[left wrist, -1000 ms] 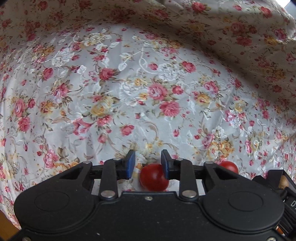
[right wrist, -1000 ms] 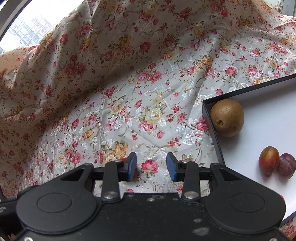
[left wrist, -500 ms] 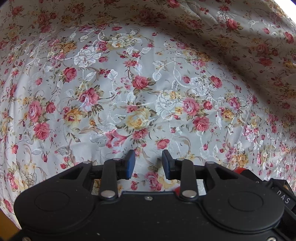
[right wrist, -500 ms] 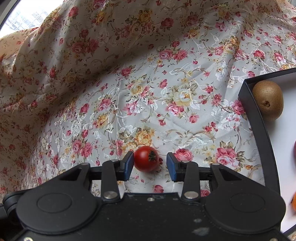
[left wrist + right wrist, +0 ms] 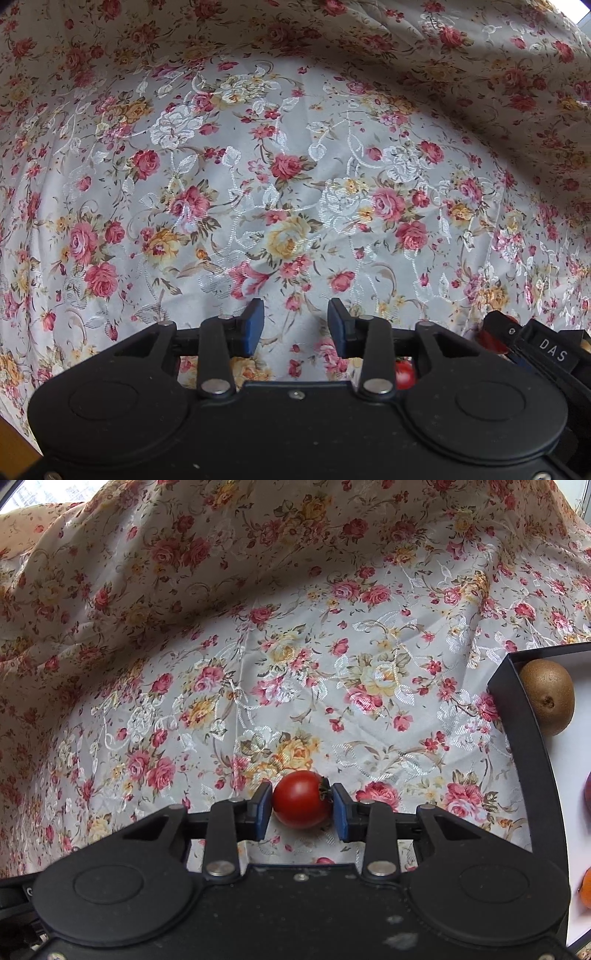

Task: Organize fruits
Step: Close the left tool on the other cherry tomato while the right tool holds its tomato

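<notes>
The right gripper [image 5: 302, 806] has been sliding left across the floral cloth [image 5: 295, 635] over the last second, and the cherry tomato [image 5: 301, 799] that was only entering its jaws half a second ago is now sitting squarely between the blue pads [image 5: 263, 810]. The left pad is meeting the skin and the right pad is touching at the stem end — so a pinch is forming, though I cannot tell whether it is carrying any load, since the tomato is resting on the cloth. The jaws are closing to about the fruit's width.

Meanwhile the left gripper [image 5: 295, 326], which had a tomato between its fingers a second ago, is now standing spread and empty over bare cloth; a small red tomato [image 5: 404, 371] is peeking out behind its right finger link, and the other gripper's black body is showing at the near right.

For the task this likely means the pick has passed to the right side. The black-walled tray [image 5: 517, 716] is lying to the right, already holding a kiwi [image 5: 548, 698] in its far corner, with a dark plum [image 5: 588, 794] and an orange fruit [image 5: 585, 891] at the frame edge — the tomato's probable destination.
</notes>
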`<state>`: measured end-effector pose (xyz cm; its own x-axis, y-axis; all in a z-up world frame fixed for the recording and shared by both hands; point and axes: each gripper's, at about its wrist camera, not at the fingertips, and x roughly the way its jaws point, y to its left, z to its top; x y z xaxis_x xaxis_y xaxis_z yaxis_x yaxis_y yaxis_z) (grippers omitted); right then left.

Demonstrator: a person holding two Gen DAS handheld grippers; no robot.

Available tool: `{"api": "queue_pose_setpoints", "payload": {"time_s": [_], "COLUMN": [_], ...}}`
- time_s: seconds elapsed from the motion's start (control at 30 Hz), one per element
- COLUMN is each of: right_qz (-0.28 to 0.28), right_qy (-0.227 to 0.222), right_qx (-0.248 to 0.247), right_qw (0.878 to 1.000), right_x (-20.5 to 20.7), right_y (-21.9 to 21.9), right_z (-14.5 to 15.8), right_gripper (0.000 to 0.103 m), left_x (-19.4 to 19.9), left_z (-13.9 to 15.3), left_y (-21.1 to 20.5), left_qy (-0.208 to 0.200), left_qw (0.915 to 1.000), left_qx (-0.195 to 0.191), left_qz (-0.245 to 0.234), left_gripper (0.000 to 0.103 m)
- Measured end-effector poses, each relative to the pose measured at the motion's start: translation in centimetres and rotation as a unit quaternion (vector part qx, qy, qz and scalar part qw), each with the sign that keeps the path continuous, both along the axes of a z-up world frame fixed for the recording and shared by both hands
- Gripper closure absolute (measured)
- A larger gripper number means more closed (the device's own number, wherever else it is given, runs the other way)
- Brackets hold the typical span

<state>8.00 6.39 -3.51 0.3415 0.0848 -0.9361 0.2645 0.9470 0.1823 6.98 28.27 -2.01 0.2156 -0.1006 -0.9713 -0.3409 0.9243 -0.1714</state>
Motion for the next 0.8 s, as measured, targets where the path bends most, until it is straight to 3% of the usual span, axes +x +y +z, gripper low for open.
{"api": "queue_pose_setpoints", "payload": {"time_s": [0.37, 0.47, 0.8], "right_qz": [-0.043, -0.049, -0.044], "right_qy": [-0.035, -0.035, -0.040], "right_qx": [-0.028, -0.026, -0.020], "right_qw": [0.998, 0.998, 0.998], "right_x": [-1.0, -1.2, -1.9], "right_y": [-3.1, -3.8, -5.2], "right_z": [2.3, 2.5, 3.7], "right_gripper": [0.067, 0.067, 0.067], "left_x": [-1.0, -1.3, -1.4], "left_z": [1.1, 1.1, 0.2], "left_y": [-5.1, -6.3, -7.8], "left_qy": [-0.016, -0.019, -0.011], "left_qw": [0.9965, 0.9952, 0.9958], "left_qx": [-0.020, -0.008, 0.000], "left_qz": [-0.080, -0.095, -0.091], "left_gripper": [0.051, 0.047, 0.045]}}
